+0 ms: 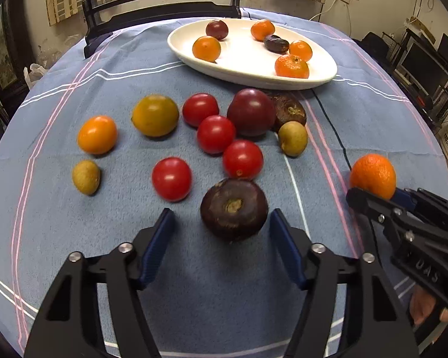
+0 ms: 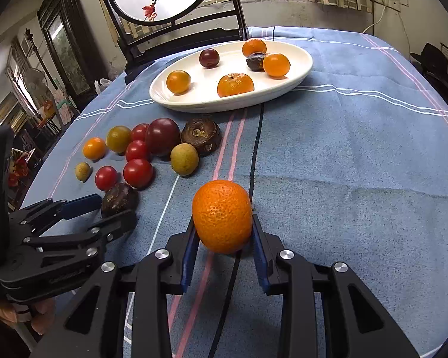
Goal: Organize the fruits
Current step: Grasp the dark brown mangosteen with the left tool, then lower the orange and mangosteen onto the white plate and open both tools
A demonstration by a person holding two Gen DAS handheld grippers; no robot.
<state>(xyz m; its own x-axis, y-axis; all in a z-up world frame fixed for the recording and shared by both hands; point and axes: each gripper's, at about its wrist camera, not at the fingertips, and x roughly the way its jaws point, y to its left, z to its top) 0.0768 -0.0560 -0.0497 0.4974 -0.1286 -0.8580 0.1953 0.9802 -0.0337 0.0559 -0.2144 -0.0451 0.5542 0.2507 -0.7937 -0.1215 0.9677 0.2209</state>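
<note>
The right gripper has its jaws clenched on a mandarin, blue pads pressed to both its sides, just above the striped blue cloth covering the tabletop. The left gripper has its jaws spread wide around a dark brown water chestnut; neither pad touches it in the left wrist view. At 12 o'clock from that chestnut lies a loose cluster: four red cherry tomatoes, a dark purple plum, a second chestnut, two tan longans, and two orange-yellow fruits toward 10 o'clock. Farther out at 12 o'clock the white oval plate holds four orange fruits, a small dark red one and a dark wrinkled one.
</note>
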